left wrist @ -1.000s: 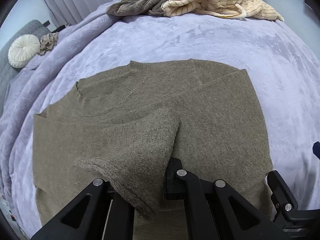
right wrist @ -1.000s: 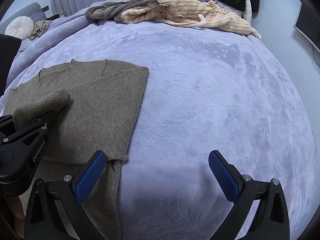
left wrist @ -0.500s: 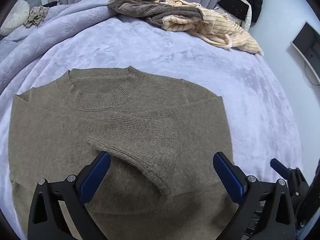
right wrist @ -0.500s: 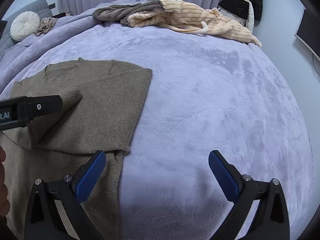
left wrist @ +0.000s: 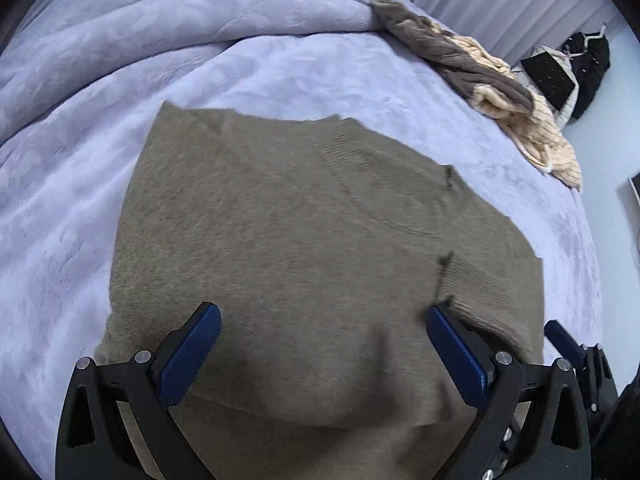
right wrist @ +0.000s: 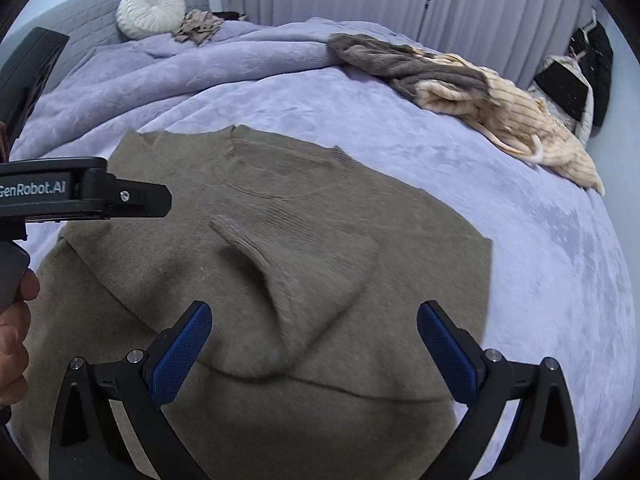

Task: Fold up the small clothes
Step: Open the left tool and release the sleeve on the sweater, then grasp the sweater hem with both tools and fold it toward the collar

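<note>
Left hand-held gripper (left wrist: 322,356) was spread wide, blue pads (left wrist: 188,360) hovering over the olive-brown sweater (left wrist: 304,240), nothing between the jaws, no pinch. Its body also showed at the left edge of the right wrist view, held by a hand (right wrist: 14,320).

The sweater lay flat mid-bed on the lavender bedspread (right wrist: 560,248), neckline toward the far edge, both sleeves folded in across the chest. One folded sleeve (right wrist: 280,280) crossed the body in a raised hump, cuff pointing up-left in the right wrist view.

Right hand-held gripper (right wrist: 314,346) was also spread wide, pads over the lower part of the sweater, jaws empty; contact with the fabric could not be told.

Toward the far right edge of the bed sat a heap of other clothes: a grey-brown knit (right wrist: 400,64) on a cream striped garment (right wrist: 532,120). A round white cushion (right wrist: 151,10) was at the far left corner by the headboard.
</note>
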A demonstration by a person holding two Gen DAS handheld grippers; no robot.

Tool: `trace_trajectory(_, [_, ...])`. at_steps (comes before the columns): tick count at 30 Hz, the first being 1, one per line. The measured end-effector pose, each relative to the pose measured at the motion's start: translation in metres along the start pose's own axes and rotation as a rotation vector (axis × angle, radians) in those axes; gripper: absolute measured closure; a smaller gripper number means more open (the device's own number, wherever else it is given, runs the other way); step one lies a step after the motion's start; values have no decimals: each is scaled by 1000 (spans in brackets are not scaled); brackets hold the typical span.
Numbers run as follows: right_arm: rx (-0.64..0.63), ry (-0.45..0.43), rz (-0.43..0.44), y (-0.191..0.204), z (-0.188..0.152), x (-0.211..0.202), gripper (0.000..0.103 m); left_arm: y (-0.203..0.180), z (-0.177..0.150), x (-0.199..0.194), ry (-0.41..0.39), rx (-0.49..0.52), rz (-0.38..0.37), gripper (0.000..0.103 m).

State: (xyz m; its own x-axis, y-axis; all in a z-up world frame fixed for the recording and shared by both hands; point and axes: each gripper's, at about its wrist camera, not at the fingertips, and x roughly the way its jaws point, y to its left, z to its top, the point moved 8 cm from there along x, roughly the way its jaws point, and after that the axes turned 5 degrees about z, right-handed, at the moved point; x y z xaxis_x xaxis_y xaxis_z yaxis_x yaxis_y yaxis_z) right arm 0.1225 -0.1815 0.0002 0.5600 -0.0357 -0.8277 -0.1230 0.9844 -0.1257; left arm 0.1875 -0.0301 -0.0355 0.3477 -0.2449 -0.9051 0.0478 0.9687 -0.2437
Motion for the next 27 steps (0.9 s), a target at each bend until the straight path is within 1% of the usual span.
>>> trace_trajectory(1, [-11, 14, -23, 0, 2, 9, 18, 8, -2, 10, 15, 1, 21, 0])
trace_trajectory(2, [7, 54, -16, -4, 1, 20, 32, 11, -3, 15, 18, 9, 34, 0])
trace_trajectory(3, [60, 94, 6, -13, -3, 28, 67, 11, -5, 18, 14, 26, 41, 0])
trace_trajectory(4, [132, 111, 42, -25, -8, 31, 79, 11, -7, 19, 6, 49, 46, 0])
trace_trajectory(5, [220, 91, 87, -41, -15, 28, 79, 8, -9, 19, -6, 77, 55, 0])
trace_trajectory(7, [304, 59, 121, -62, -28, 21, 79, 4, -13, 20, -19, 112, 73, 0])
trace_trajectory(8, [343, 52, 152, -71, -37, 18, 77, 2, -15, 21, -24, 131, 89, 0])
trace_trajectory(10, [393, 57, 186, -83, -49, 16, 58, -3, -17, 22, -32, 167, 122, 0])
trace_trajectory(11, [406, 49, 211, -87, -52, 14, 55, -5, -18, 21, -36, 185, 133, 0])
trace_trajectory(14, [456, 19, 258, -97, -51, 10, 51, -10, -17, 21, -36, 200, 137, 0])
trace_trajectory(15, [478, 17, 288, -100, -50, 11, 45, -9, -16, 21, -34, 197, 135, 0])
trace_trajectory(16, [500, 9, 310, -101, -50, 11, 43, -9, -15, 21, -30, 192, 133, 0])
trace_trajectory(17, [516, -2, 313, -102, -49, 10, 43, -8, -14, 21, -27, 186, 127, 0])
trace_trajectory(18, [512, -3, 310, -103, -48, 10, 56, -8, -13, 19, -28, 181, 123, 0])
trace_trajectory(19, [498, 1, 304, -103, -46, 10, 89, -7, -12, 16, -30, 180, 117, 0])
trace_trajectory(20, [489, -7, 290, -104, -44, 6, 95, -9, -9, 13, -36, 180, 108, 0])
trace_trajectory(23, [451, -96, 274, -103, -28, -15, 95, -9, -3, 5, -62, 169, 101, 0])
trace_trajectory(25, [413, -138, 247, -101, -18, -21, 95, -6, -2, 11, -51, 150, 111, 0])
trace_trajectory(27, [398, -109, 206, -105, -19, -10, 95, 0, -4, 24, -26, 141, 138, 0])
